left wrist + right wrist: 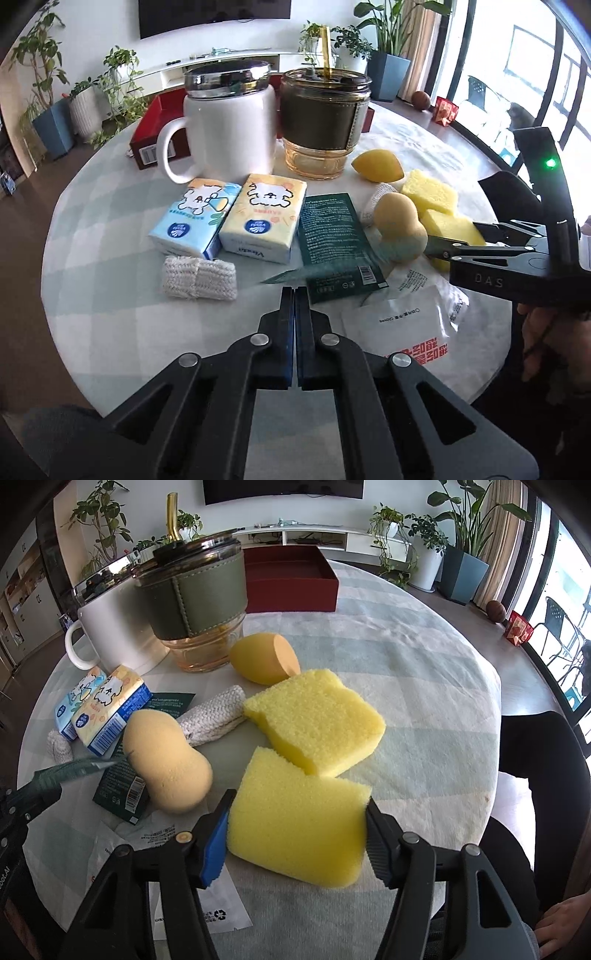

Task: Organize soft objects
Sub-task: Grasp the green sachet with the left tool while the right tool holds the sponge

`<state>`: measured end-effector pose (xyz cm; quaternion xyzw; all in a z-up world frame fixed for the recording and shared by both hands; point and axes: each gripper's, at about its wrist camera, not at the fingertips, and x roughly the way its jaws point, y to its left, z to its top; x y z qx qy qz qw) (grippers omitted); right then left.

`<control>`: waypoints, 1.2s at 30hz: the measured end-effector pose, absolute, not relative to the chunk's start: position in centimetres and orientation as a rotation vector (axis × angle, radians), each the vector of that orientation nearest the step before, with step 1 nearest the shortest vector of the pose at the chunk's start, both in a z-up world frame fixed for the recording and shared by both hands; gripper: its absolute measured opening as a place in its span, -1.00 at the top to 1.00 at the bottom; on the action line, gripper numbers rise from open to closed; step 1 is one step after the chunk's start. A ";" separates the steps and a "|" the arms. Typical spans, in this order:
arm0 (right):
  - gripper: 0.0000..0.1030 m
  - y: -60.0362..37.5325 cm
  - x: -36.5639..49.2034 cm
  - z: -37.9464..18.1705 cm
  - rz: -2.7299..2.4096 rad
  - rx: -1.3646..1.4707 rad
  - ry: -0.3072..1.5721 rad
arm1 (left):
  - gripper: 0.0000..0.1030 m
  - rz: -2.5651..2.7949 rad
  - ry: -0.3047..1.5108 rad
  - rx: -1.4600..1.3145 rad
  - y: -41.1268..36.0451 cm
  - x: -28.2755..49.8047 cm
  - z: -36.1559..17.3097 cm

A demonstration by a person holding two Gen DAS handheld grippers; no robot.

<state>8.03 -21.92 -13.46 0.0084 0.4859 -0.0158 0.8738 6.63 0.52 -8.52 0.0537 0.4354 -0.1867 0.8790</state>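
Observation:
My right gripper (297,805) is closed on a yellow sponge (295,823), its pads touching both sides, low over the table; it also shows in the left wrist view (454,225). A second yellow sponge (317,720) lies just beyond. A tan gourd-shaped puff (166,760) lies to the left, an egg-shaped yellow puff (264,657) farther back, and a white knitted roll (218,714) between them. My left gripper (295,295) is shut on a thin strip of green wrapper (284,276) near another knitted roll (199,277).
A white mug (229,129) and a glass cup with a green sleeve (321,122) stand at the back, before an open red box (291,579). Two tissue packs (229,218), a green sachet (336,243) and white plastic packets (402,325) lie on the checked tablecloth (424,672).

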 end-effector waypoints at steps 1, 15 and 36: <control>-0.24 -22.0 8.0 -13.5 -0.033 0.017 1.014 | 1.00 -0.372 0.918 0.116 0.7 6.8 -8.8; -0.27 -22.0 8.0 -13.5 -0.036 0.011 1.020 | -0.64 -0.532 0.866 0.373 -0.8 6.3 -8.1; -0.30 -22.2 8.3 -13.7 -0.030 0.010 1.022 | -0.99 -0.580 1.096 0.231 -4.6 9.8 -11.0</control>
